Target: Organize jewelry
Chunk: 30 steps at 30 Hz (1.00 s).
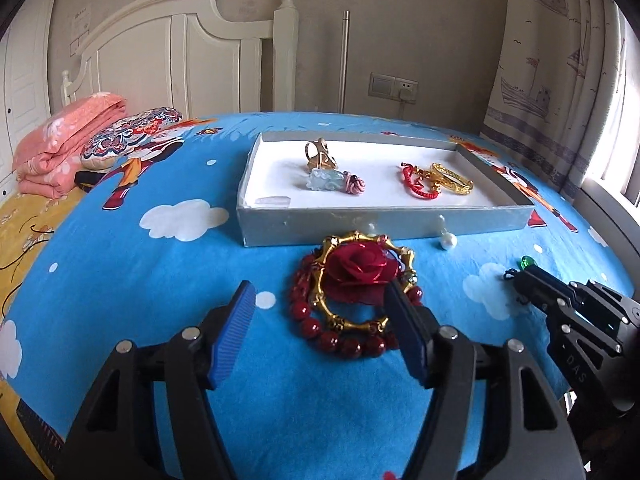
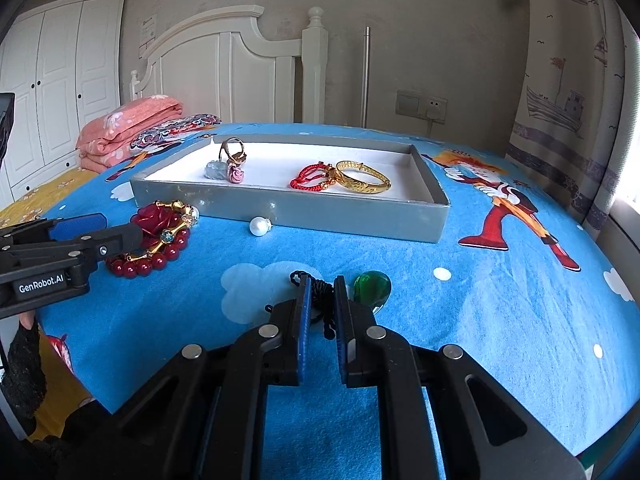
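Note:
A grey tray (image 1: 384,226) (image 2: 292,210) with a white floor holds gold rings (image 1: 320,154), a pale jade charm (image 1: 326,180), a red cord bracelet (image 1: 416,182) and a gold bangle (image 1: 454,180) (image 2: 362,176). In front of it lie a gold bamboo bangle (image 1: 352,322), a red rose (image 1: 360,270) and a red bead bracelet (image 1: 340,340) (image 2: 148,262). My left gripper (image 1: 320,300) is open around them. My right gripper (image 2: 322,294) is shut on the black cord (image 2: 320,292) of a green pendant (image 2: 372,288). A pearl (image 1: 448,242) (image 2: 258,226) lies by the tray.
Blue cartoon bedsheet (image 1: 160,280) covers the bed. A folded pink quilt (image 1: 68,148) and a patterned pillow (image 1: 128,136) lie at the far left. White headboard (image 1: 192,64) behind, curtain (image 1: 560,80) and window at right.

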{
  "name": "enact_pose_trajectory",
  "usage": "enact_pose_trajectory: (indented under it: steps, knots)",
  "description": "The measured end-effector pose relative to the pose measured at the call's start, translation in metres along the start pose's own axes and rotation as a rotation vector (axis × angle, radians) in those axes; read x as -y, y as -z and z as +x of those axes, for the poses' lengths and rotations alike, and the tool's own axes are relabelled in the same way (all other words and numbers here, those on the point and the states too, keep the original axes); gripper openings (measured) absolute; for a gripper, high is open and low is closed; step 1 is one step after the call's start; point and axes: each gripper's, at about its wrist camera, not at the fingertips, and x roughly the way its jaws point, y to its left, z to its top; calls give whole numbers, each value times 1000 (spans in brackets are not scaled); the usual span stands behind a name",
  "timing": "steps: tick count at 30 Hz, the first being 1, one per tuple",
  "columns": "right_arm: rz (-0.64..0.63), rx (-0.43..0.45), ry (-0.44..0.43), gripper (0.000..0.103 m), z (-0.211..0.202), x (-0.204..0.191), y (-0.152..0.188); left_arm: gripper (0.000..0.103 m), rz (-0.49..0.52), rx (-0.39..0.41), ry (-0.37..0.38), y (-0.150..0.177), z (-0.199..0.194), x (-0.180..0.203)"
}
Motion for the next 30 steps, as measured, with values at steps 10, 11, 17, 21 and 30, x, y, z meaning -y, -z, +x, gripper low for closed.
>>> enact_pose_trajectory:
  steps: [10,11,17,21,30]
  knots:
    - [-1,-1,-3,11,0,0,1,50,78,-30,-14,-15,21,29]
    - [-1,-1,-3,11,0,0,1,38,78,-27,-3,-15,19,29]
    - [-2,-4,-1,11,-1,0,1,32,61,44,14,-16,-8,29]
    - [0,-6,-1,11,-1,0,1,32,28,97,38,-25,-30,23]
    - [-3,-10,-1,11,-2,-2,1,33,-18,87,-88,-30,-28,-6]
